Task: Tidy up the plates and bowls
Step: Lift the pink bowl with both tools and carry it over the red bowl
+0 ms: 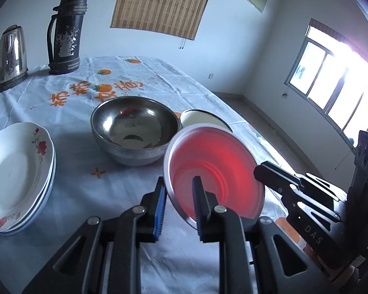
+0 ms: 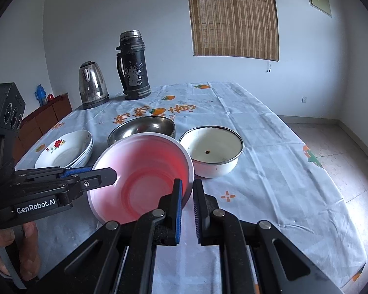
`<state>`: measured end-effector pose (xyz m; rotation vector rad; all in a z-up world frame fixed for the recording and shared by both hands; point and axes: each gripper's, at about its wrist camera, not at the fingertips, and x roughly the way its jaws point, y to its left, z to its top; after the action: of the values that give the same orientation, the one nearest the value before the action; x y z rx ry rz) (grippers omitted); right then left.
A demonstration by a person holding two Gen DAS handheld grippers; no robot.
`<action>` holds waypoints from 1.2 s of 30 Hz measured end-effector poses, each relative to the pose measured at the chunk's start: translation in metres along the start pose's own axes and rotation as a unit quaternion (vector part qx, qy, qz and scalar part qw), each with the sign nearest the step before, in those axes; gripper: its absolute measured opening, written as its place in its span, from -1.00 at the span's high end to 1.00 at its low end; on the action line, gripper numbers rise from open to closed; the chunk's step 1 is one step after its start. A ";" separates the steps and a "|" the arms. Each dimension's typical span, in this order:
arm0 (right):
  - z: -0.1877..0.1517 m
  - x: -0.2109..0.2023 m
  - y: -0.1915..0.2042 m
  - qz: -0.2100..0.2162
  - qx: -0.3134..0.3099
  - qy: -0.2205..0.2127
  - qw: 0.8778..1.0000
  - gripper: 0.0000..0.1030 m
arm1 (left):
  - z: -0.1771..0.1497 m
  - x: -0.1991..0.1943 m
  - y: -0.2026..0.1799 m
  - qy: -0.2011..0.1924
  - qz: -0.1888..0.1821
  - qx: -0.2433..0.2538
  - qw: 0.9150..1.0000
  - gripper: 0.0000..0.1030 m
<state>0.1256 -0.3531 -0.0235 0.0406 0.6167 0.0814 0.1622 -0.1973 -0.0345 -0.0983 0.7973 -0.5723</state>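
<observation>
the left hand-held gripper point(image 1: 179, 203) is clenched on the near rim of the pink bowl point(image 1: 216, 169), and the right hand-held gripper point(image 2: 187, 203) grips the opposite rim, so the bowl hangs tilted above the desk point(image 2: 269, 183). just beyond it sit a steel bowl point(image 1: 132, 129) and a white enamel bowl point(image 2: 212, 150). stacked flowered plates point(image 1: 14, 178) lie to the left; a kettle point(image 1: 11, 56) and flask point(image 1: 66, 29) stand at the far edge.

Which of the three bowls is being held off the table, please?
The pink bowl, gripped at its rim; the steel bowl and white enamel bowl rest on the tablecloth.
</observation>
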 end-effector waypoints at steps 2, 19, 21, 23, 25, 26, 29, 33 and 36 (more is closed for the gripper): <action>0.002 -0.001 0.001 0.002 0.000 -0.005 1.000 0.82 | 0.002 0.000 0.001 -0.003 0.002 0.001 1.000 0.63; 0.033 0.001 0.009 0.006 -0.010 -0.039 0.999 0.82 | 0.037 -0.011 0.004 -0.041 0.026 0.014 0.999 0.63; 0.036 0.001 0.010 0.007 -0.011 -0.042 0.999 0.82 | 0.043 -0.013 0.005 -0.046 0.028 0.015 0.998 0.63; 0.040 0.001 0.011 0.008 -0.013 -0.046 0.999 0.82 | 0.048 -0.014 0.006 -0.052 0.030 0.015 0.998 0.63; 0.044 0.001 0.011 0.010 -0.013 -0.050 0.999 0.82 | 0.053 -0.017 0.006 -0.059 0.033 0.015 0.998 0.63; 0.046 0.001 0.012 0.010 -0.015 -0.052 0.998 0.81 | 0.056 -0.018 0.007 -0.062 0.034 0.015 0.997 0.63; 0.053 0.002 0.014 0.013 -0.017 -0.058 0.998 0.81 | 0.062 -0.019 0.009 -0.069 0.036 0.015 0.997 0.63; 0.063 0.004 0.016 0.017 -0.020 -0.065 0.998 0.81 | 0.071 -0.021 0.013 -0.077 0.038 0.011 0.996 0.63; 0.070 0.006 0.017 0.019 -0.022 -0.069 0.997 0.81 | 0.077 -0.019 0.016 -0.080 0.039 0.006 0.996 0.63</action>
<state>0.1700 -0.3363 0.0309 0.0143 0.4765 0.1276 0.2127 -0.1831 0.0274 -0.1008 0.6399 -0.4883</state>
